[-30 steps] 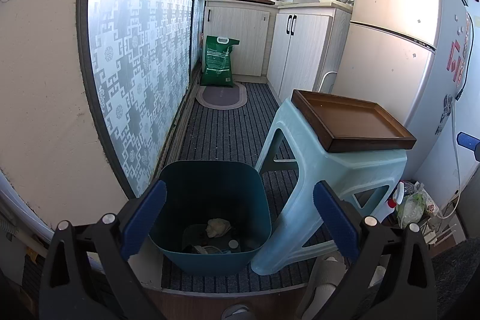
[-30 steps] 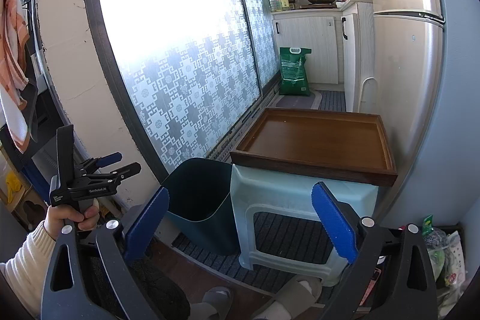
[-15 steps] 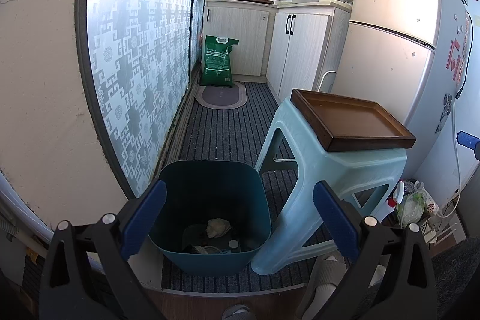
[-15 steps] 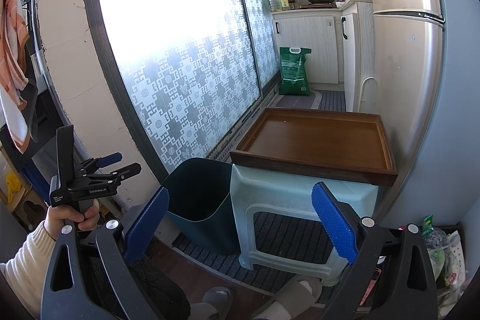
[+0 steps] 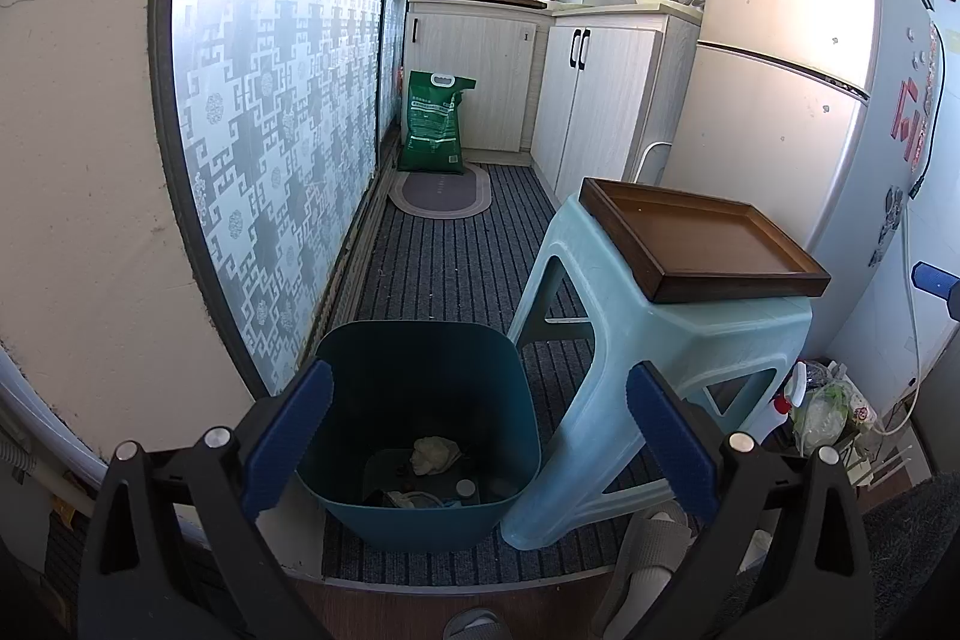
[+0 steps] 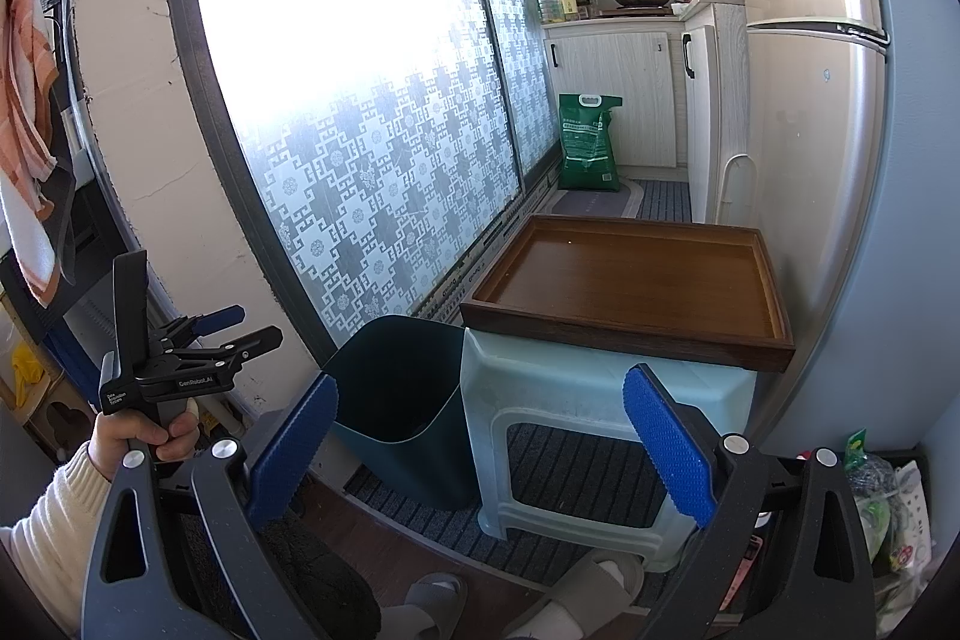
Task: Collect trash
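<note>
Here, in the left wrist view, the left hand-held gripper (image 5: 477, 436) hangs over a dark teal bin (image 5: 420, 424) with its blue-padded fingers (image 5: 288, 436) spread wide and nothing between them. The bin stands on a striped grey floor mat (image 5: 456, 268), just beside a pale green plastic stool (image 5: 654, 346), the two seeming to touch at the bin's right wall. At the bottom of the bin lies a crumpled pale wad of trash (image 5: 433, 454), with a few smaller bits near it, among them a small round white cap (image 5: 465, 487). A brown wooden tray (image 5: 696, 238) sits on top of the stool and its inside is bare. A green sack (image 5: 435, 130) leans against the white cabinets at the far end, and a fridge (image 5: 798, 70) stands behind the stool.

In the right wrist view, the right hand-held gripper (image 6: 480, 451) is likewise wide open and holds nothing; its pads frame the stool (image 6: 576, 400) and the tray (image 6: 636, 280) from the front. The bin (image 6: 399, 400) shows to the left of the stool, its contents hidden from this angle. At the lower left, a hand (image 6: 141, 439) in a cream sleeve (image 6: 48, 514) grips the handle of the left hand-held gripper (image 6: 252, 325). A frosted patterned sliding door (image 6: 360, 130) runs along the left.
</note>
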The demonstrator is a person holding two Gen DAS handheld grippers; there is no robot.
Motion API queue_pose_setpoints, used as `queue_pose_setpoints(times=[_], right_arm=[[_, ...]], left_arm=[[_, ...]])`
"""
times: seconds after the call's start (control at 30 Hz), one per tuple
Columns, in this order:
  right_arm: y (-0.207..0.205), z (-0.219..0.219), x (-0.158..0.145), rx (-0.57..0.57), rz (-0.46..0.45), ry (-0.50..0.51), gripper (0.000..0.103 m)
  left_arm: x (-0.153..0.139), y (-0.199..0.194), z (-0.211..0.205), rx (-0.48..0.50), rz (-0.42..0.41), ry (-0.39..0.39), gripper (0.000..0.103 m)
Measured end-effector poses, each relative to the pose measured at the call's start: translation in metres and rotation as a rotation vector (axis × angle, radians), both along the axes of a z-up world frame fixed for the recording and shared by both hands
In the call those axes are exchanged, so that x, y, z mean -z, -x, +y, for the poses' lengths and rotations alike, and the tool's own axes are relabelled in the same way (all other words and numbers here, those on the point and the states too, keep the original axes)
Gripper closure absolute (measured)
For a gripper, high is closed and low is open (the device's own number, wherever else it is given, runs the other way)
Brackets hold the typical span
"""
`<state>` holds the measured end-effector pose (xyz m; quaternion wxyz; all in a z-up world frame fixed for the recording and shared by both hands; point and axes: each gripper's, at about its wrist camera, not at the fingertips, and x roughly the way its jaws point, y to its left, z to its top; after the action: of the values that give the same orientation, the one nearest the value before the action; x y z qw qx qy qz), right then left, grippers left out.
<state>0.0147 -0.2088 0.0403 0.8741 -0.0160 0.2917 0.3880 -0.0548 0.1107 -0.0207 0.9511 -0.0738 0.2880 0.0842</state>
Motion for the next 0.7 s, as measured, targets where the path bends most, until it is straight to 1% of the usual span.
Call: queue_pose_setpoints(times=[0.7], right_arm=[[-0.0003,-0.0001,-0.0002,0.0,0.0,-0.001,0.006]], left_arm=[[0.001,0.0001,0.0011,0.004,0.0,0.009,0.003]])
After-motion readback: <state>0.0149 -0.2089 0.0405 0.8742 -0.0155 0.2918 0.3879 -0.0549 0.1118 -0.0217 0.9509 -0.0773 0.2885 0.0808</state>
